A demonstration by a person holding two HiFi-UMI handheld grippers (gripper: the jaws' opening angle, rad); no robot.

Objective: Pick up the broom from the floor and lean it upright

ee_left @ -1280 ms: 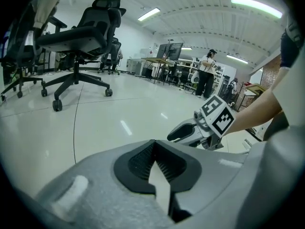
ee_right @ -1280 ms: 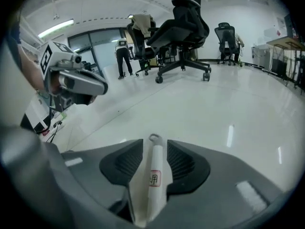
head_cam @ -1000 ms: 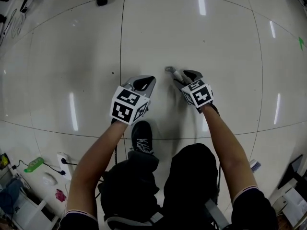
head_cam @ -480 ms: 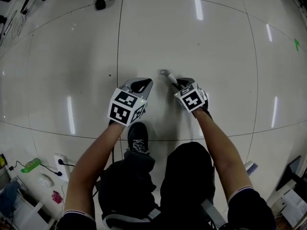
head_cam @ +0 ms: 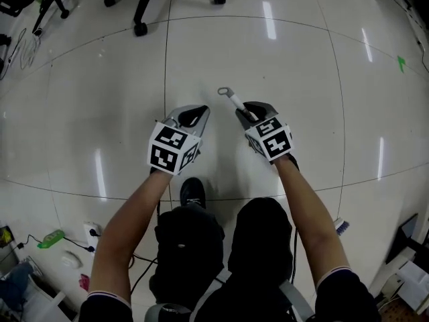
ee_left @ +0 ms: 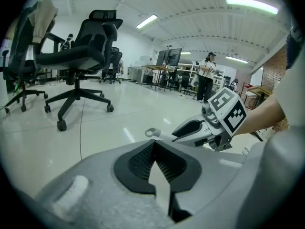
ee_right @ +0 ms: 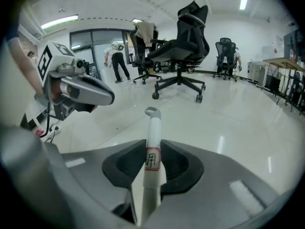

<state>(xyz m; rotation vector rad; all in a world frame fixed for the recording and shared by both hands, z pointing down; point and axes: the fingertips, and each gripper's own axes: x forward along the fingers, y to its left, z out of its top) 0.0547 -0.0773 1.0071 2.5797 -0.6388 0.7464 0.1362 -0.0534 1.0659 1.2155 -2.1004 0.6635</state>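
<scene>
My right gripper (ee_right: 152, 146) has just clamped the broom handle (ee_right: 152, 124), its loop end poking ahead; my left gripper (ee_left: 153, 145) alongside is closed, empty.

Arms outstretched — left gripper (head_cam: 196, 113) closed empty, right gripper (head_cam: 249, 111) just clamped onto the broom handle (head_cam: 232, 99).

An open lab or office: swivel chairs (ee_left: 90, 46), workbenches (ee_left: 155, 71), glossy white floor (head_cam: 87, 99), ceiling strip lights (ee_left: 251, 4).
</scene>
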